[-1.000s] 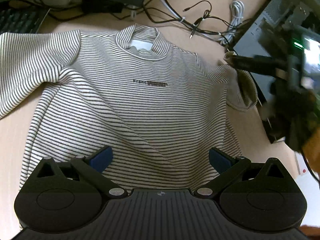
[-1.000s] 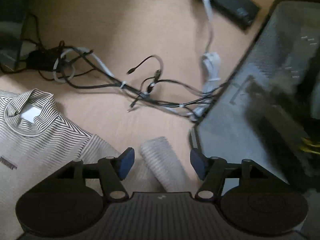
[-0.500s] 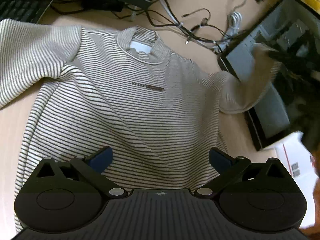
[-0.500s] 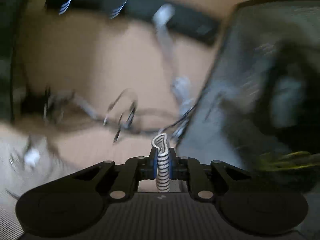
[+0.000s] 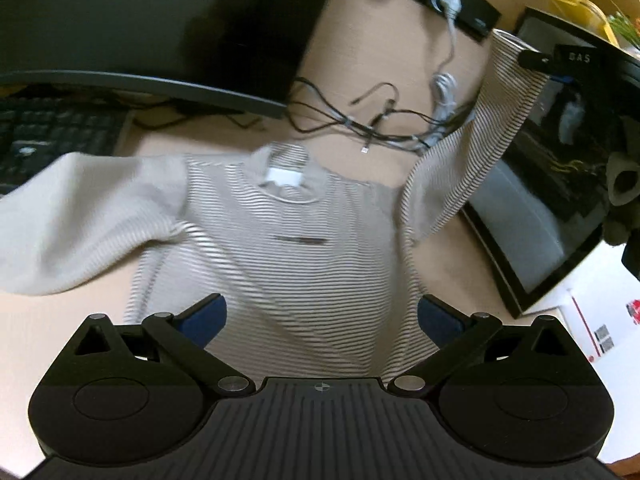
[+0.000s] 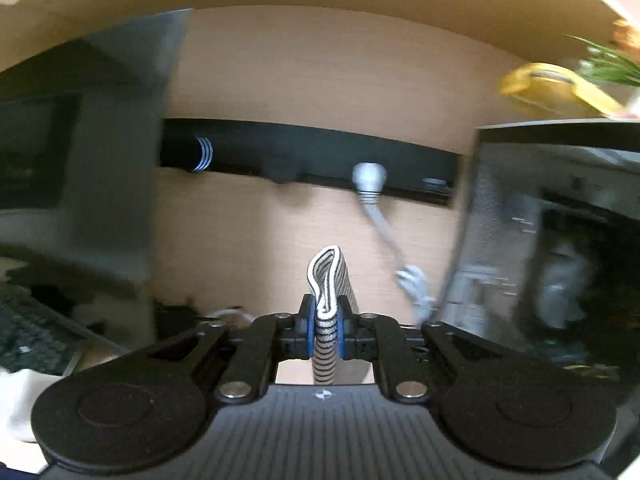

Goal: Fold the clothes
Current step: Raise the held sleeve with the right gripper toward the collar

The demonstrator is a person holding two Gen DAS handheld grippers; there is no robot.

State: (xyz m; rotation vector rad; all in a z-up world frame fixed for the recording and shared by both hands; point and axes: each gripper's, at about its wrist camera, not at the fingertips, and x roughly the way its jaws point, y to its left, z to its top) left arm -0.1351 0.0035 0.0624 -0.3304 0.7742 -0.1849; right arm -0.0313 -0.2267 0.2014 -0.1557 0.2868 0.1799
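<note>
A beige long-sleeved top with thin dark stripes (image 5: 288, 256) lies front up on the wooden desk, collar away from me. My left gripper (image 5: 322, 314) is open and empty, hovering over the top's lower body. My right gripper (image 6: 325, 332) is shut on the cuff of the right sleeve (image 6: 327, 280) and holds it high above the desk. In the left wrist view that sleeve (image 5: 496, 108) hangs stretched up and to the right, and the right gripper (image 5: 536, 58) shows at its top. The left sleeve (image 5: 80, 220) lies spread out to the left.
A monitor (image 5: 152, 20) stands behind the top with a keyboard (image 5: 52, 136) at far left. Tangled cables (image 5: 384, 120) lie beyond the collar. A black power strip (image 6: 312, 152) runs along the back wall. A dark PC case (image 5: 560, 184) stands at right, a white box (image 5: 600, 332) beside it.
My right gripper closed on the right sleeve's cuff and lifted it high off the desk. My left gripper stayed open and drew back and upward from the top.
</note>
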